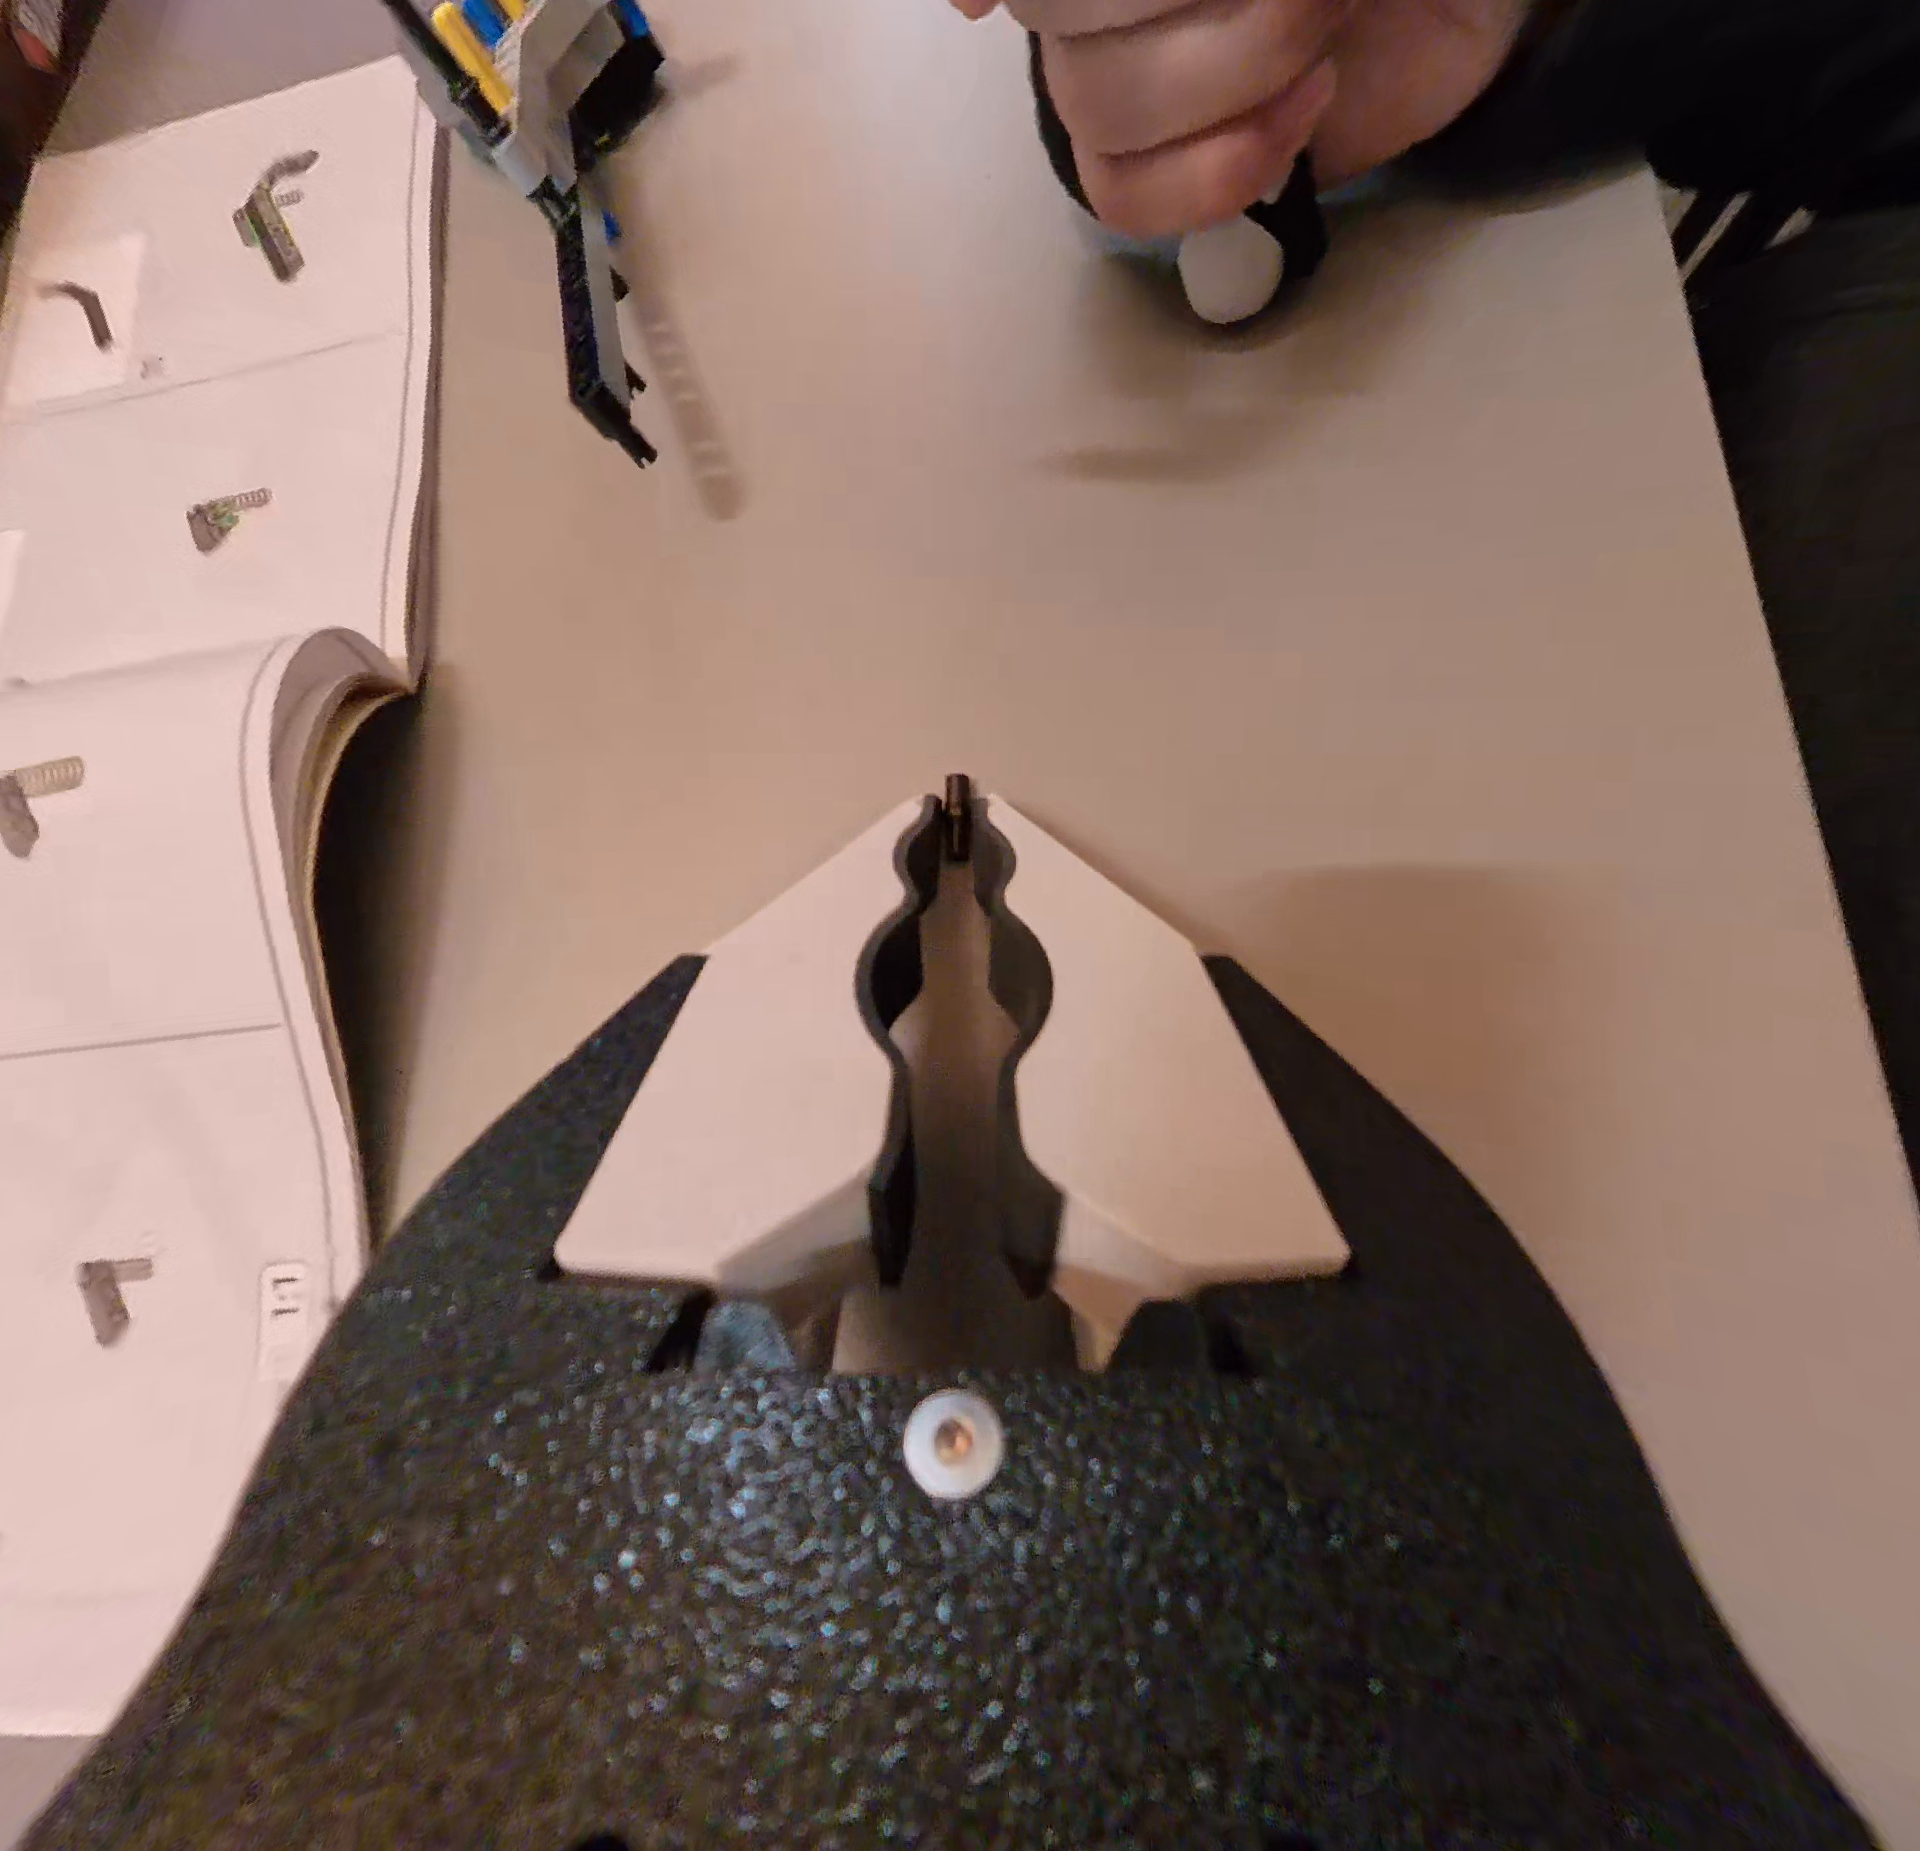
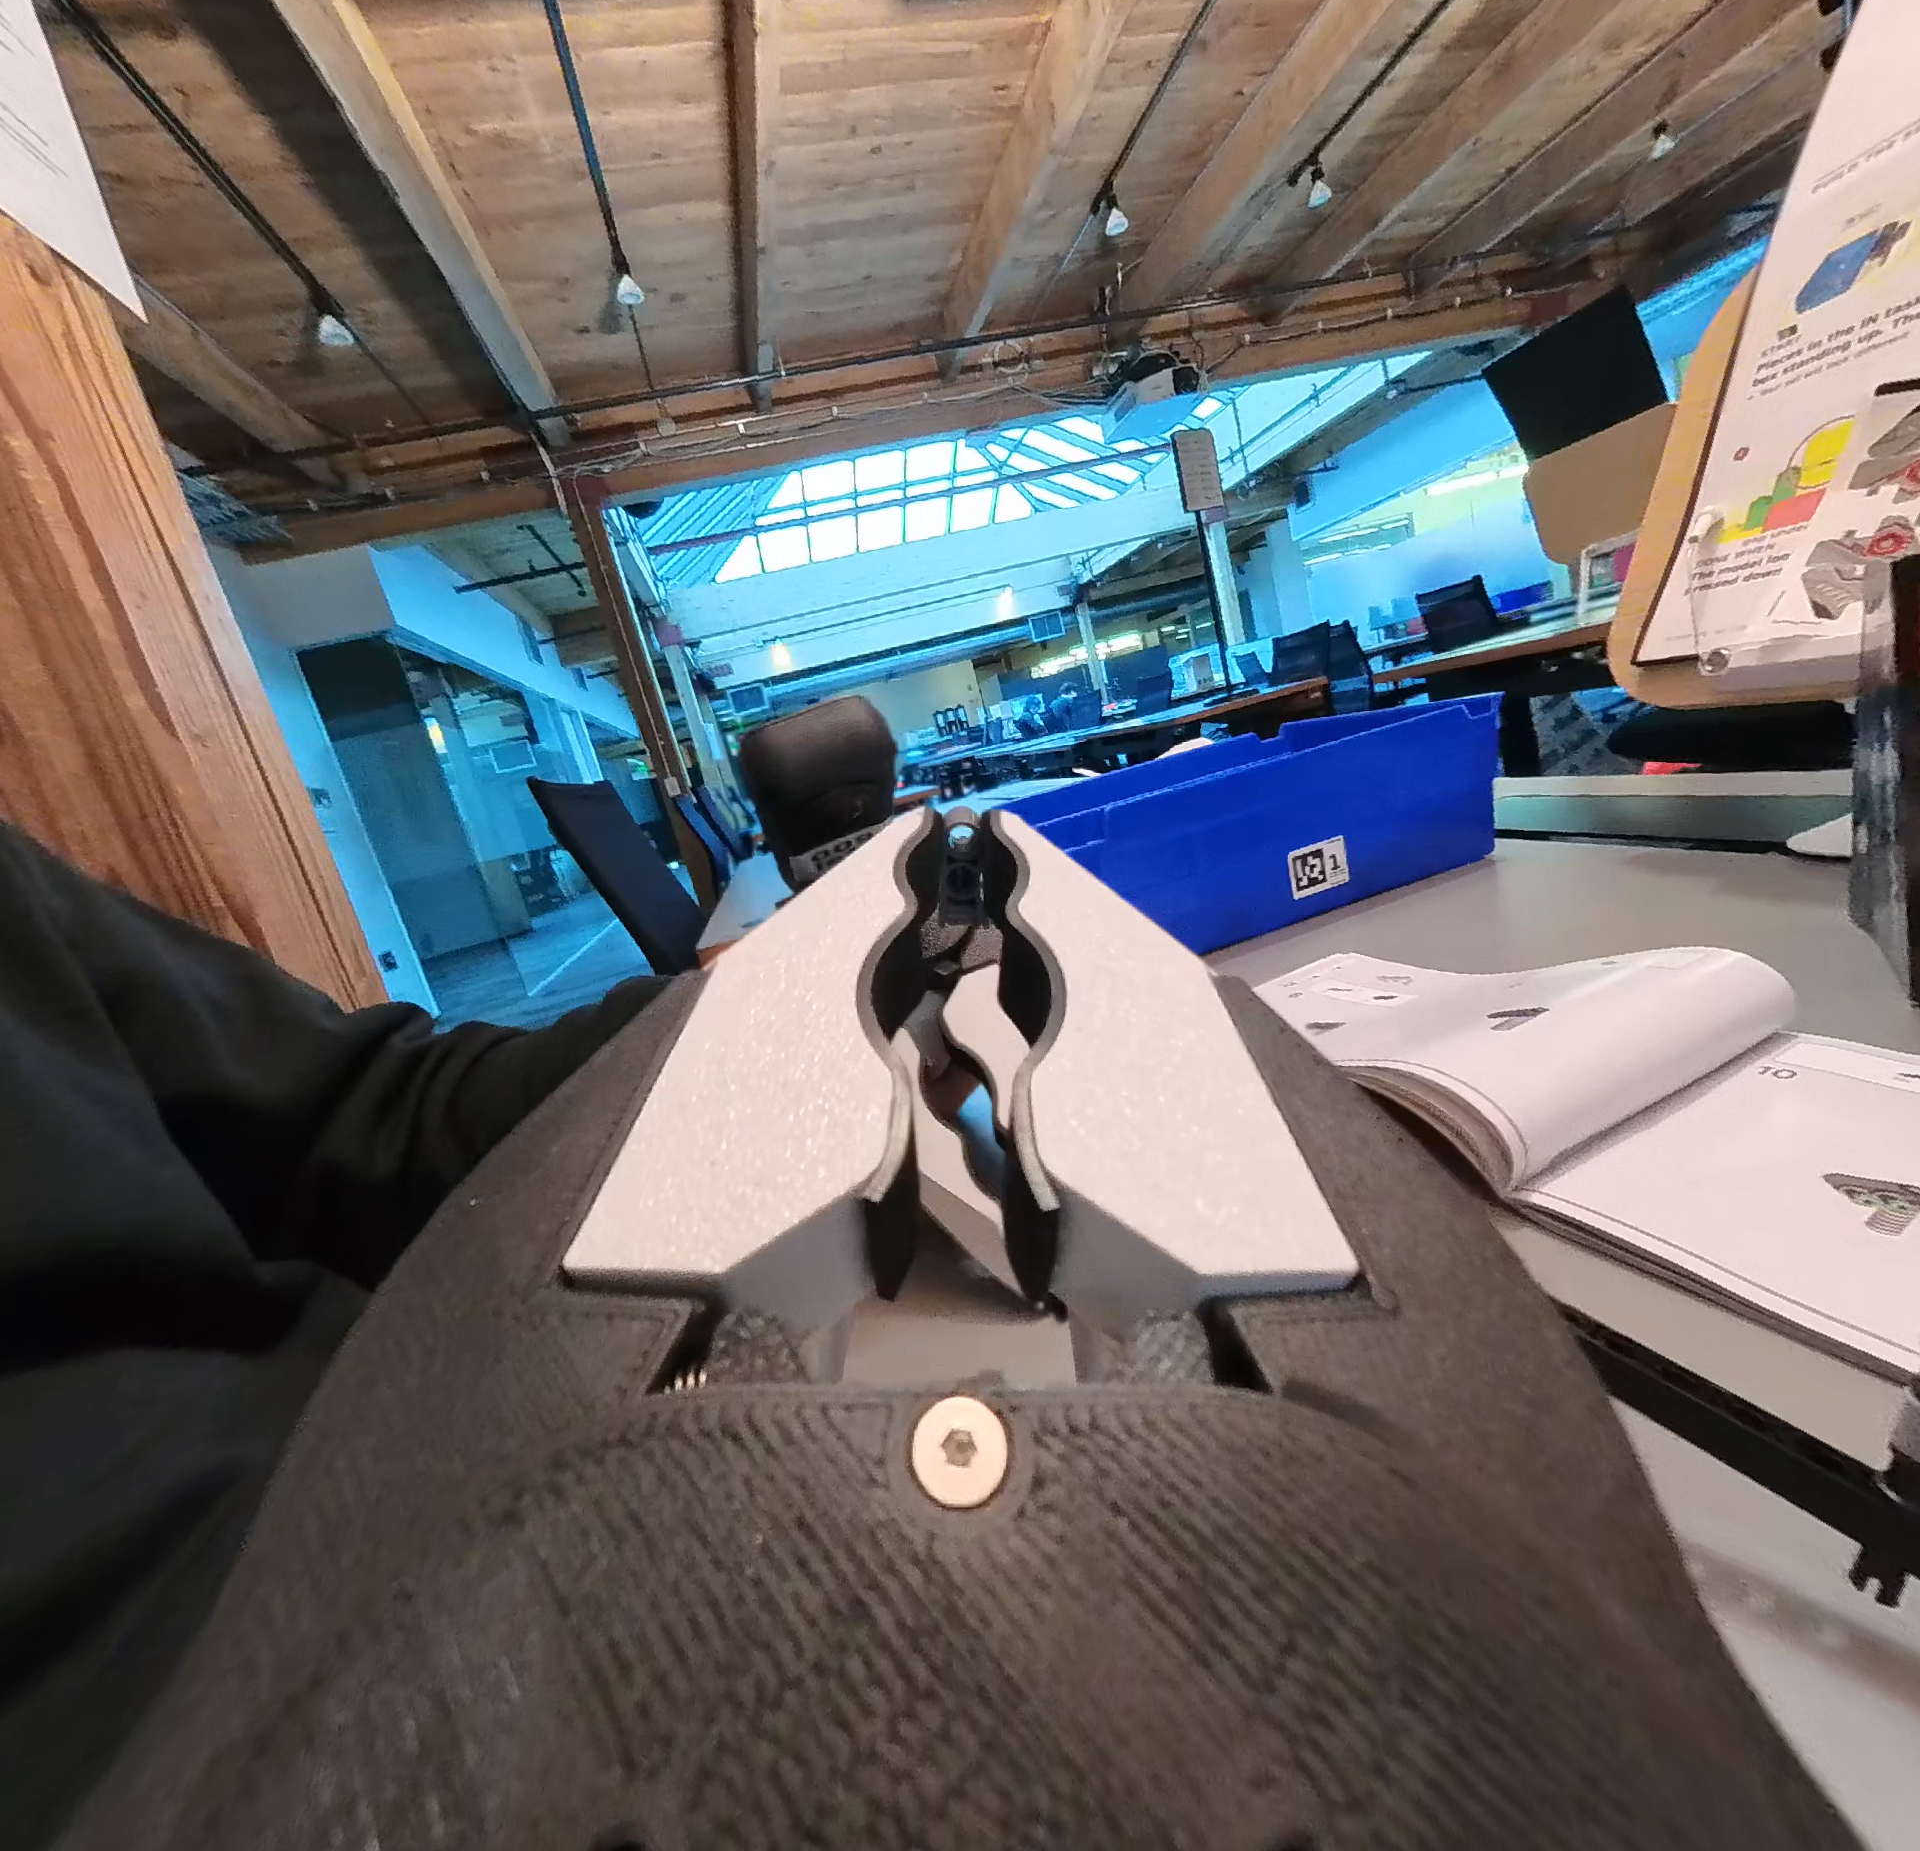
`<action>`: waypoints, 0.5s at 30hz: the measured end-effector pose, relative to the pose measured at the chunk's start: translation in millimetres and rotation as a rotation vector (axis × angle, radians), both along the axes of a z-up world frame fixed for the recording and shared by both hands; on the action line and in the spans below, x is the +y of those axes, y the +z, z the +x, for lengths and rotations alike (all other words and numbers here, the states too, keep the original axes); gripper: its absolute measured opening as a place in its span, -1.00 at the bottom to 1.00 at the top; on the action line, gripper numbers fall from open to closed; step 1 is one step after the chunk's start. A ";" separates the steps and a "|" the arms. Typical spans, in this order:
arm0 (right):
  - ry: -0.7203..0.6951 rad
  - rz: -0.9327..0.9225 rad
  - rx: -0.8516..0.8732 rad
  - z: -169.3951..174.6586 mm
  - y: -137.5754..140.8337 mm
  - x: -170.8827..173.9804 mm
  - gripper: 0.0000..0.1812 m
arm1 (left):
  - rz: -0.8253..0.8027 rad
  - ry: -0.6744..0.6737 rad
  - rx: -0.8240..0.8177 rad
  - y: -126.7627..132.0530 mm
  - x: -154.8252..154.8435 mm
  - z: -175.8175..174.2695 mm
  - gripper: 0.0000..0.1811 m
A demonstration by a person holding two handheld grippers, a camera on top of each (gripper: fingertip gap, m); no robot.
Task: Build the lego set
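Each claw pinches one small black piece: left claw point(image 1: 954, 814) a black pin point(image 1: 953, 822), right claw point(image 2: 961, 835) a black connector point(image 2: 958, 871).

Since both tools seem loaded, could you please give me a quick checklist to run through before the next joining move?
1. Left hand-held gripper pinches a small black pin: ok.
2. Right hand-held gripper clamps a black piece: ok.
3. Partly built model within the left view: ok.
4. Instruction booklet open on the table: ok.
5. Pin lined up with the black piece: cannot tell.
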State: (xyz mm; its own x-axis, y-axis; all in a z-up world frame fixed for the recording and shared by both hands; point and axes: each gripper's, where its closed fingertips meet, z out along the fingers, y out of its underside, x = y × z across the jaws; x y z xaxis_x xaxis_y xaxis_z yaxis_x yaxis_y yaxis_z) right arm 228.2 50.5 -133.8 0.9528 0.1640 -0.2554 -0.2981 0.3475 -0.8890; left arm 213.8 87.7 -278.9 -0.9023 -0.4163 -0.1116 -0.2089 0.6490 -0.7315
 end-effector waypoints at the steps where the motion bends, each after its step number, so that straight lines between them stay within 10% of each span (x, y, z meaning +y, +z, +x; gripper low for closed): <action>1: 0.010 0.001 0.007 -0.3 -0.1 -0.4 -0.95 | 0.026 -0.018 -0.042 0.4 0.3 0.5 -0.97; 4: 0.040 -0.002 -0.003 -5.0 -0.3 -0.2 -0.95 | 0.223 -0.031 -0.322 17.9 10.9 12.9 -0.97; 10: 0.130 -0.009 -0.013 -20.3 -0.5 5.4 -0.94 | 0.450 -0.050 -1.020 141.1 -8.0 -5.4 -0.97; 15: 0.164 0.003 0.000 -25.1 0.8 5.9 -0.94 | 0.682 -0.083 -1.195 152.7 -19.4 -14.8 -0.98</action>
State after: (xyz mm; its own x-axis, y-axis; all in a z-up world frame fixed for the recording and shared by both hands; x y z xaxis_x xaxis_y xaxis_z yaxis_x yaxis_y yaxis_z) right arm 203.1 56.4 -132.9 0.9130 0.3185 -0.2549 -0.3515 0.2970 -0.8878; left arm 199.1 68.3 -126.2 -0.1338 0.0835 -0.9875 0.3722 0.9277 0.0280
